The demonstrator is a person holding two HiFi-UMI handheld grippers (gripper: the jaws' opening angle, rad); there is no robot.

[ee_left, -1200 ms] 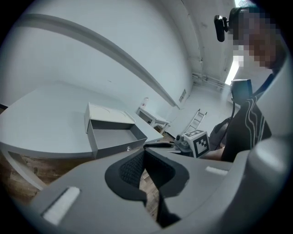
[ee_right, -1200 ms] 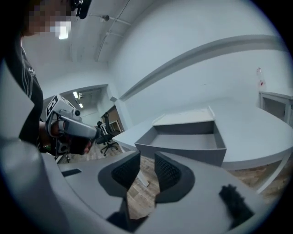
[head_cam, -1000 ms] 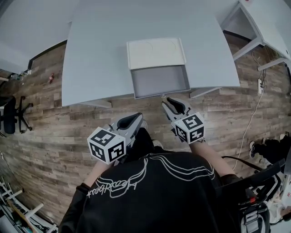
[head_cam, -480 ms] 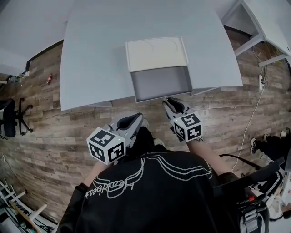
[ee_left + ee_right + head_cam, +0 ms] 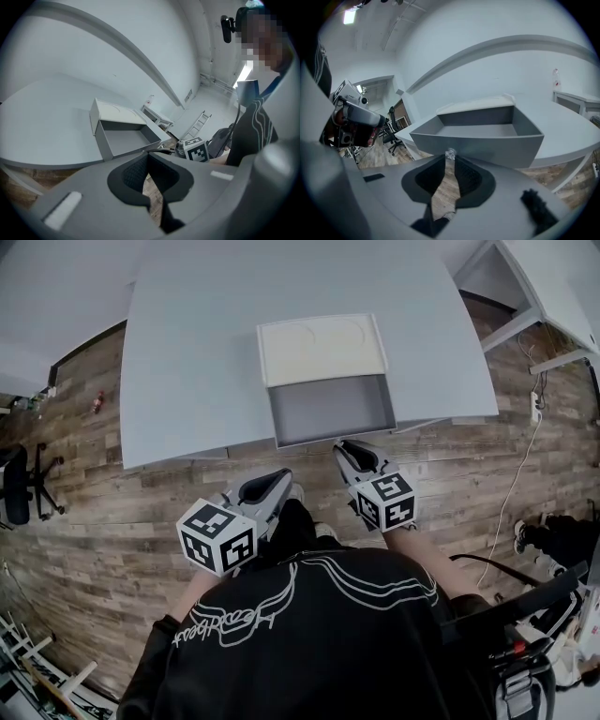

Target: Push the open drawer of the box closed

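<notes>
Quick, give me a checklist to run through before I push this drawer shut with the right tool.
1. Drawer open, nothing inside to jam: ok.
2. Right tool lined up with the knob on the drawer front: ok.
3. Right tool touching the front: cannot tell.
4. Left tool empty and out of the drawer's path: ok.
5. Box braced from behind: not ok, it stands free on the table.

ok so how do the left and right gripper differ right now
The right gripper sits at the drawer front, tips by its knob; the left gripper hangs back over the floor. Right jaws show a narrow gap; left jaws meet at the tips. Both hold nothing.
</notes>
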